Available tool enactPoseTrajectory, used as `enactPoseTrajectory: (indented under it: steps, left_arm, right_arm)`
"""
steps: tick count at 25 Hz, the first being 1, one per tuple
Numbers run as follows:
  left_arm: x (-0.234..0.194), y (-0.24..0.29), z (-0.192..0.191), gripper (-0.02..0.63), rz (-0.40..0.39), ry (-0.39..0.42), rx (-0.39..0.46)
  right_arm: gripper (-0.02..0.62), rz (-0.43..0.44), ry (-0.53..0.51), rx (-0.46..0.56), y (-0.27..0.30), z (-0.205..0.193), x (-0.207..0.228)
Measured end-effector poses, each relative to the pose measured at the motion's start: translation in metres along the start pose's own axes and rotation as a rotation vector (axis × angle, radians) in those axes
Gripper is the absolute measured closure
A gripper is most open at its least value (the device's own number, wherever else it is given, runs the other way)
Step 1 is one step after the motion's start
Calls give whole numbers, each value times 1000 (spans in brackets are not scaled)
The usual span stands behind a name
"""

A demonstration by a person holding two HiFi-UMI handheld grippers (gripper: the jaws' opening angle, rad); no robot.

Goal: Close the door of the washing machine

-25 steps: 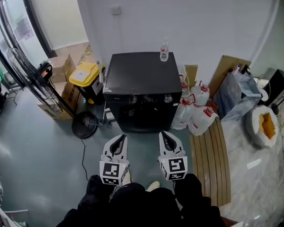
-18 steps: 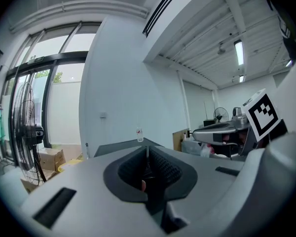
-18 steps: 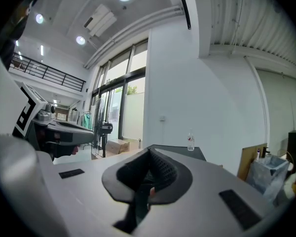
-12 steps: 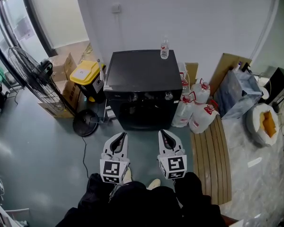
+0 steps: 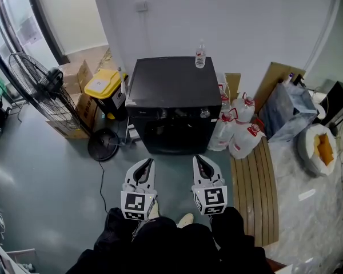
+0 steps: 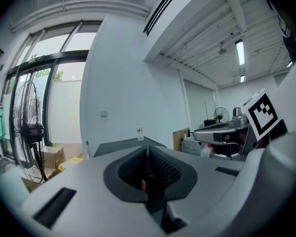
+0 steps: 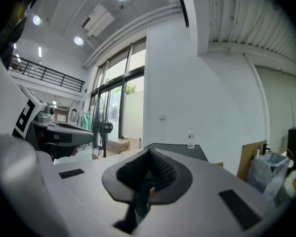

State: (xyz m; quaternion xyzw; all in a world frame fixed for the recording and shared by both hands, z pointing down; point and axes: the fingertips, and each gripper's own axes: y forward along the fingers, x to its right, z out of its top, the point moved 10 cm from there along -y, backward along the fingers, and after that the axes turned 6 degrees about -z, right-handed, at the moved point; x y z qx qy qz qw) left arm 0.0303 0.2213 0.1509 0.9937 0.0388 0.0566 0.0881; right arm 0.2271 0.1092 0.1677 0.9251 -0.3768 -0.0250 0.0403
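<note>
Jaws together, left gripper [image 5: 148,163], right gripper [image 5: 198,161]; washing machine door [image 5: 174,135] indistinct

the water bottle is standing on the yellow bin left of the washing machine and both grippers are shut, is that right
No. In the head view the water bottle stands on top of the washing machine, not on the yellow bin. The bin is left of the machine, and the left gripper and right gripper are both shut.
</note>
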Motion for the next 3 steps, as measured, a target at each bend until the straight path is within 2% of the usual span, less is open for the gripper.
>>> enactPoseTrajectory:
  steps: [3]
  left_arm:
    - [-3,0,-1,572,0,-1,2]
  right_arm:
    - [580,0,1,3,2,0,-2]
